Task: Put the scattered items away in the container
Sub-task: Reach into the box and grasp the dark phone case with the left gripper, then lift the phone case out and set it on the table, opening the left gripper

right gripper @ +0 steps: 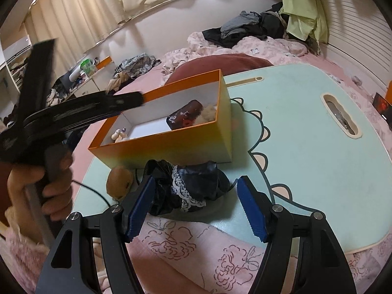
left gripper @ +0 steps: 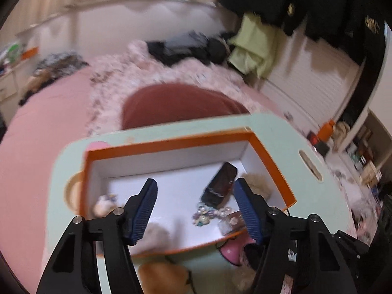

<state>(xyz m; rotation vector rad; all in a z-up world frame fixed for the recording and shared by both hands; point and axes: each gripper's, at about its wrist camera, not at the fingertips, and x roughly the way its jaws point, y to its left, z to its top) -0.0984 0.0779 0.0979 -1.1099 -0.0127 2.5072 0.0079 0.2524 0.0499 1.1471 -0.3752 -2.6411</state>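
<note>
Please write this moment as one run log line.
left claw: open, empty, over orange box | right claw: open, at black lace cloth

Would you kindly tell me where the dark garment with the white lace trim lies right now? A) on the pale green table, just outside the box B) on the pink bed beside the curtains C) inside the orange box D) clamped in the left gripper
A: the lace-trimmed garment lies on the table against the outer wall of the orange box, between the open fingers of the right gripper.
</note>
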